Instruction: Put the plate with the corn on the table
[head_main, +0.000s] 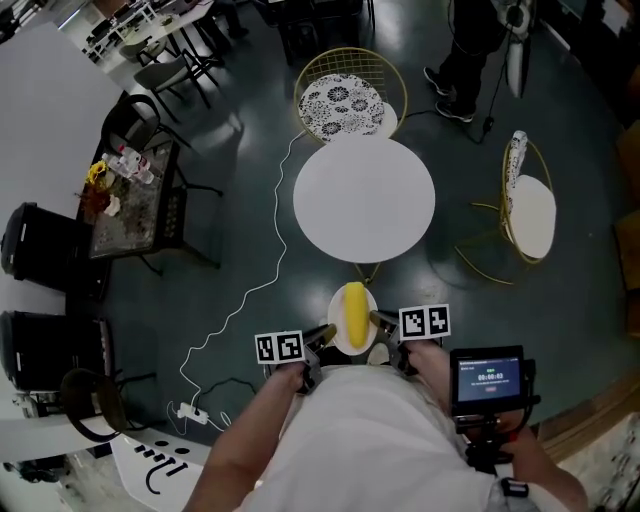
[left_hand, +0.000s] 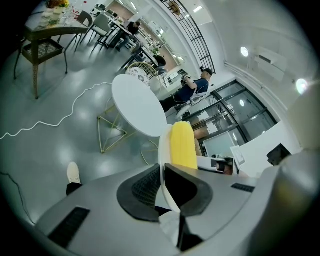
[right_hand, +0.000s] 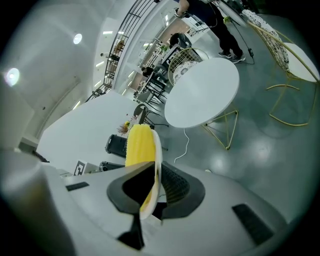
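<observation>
Head view | left tongs (head_main: 324, 334) and right tongs (head_main: 379, 321) are clamping the plate (head_main: 335, 322) carrying the corn (head_main: 353, 310) | plate is hanging near the desk (head_main: 364, 198), not yet placed

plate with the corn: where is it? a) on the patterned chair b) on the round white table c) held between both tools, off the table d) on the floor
c: the left tool and right tool each clamp an edge of the plate, short of the round white table.
</observation>
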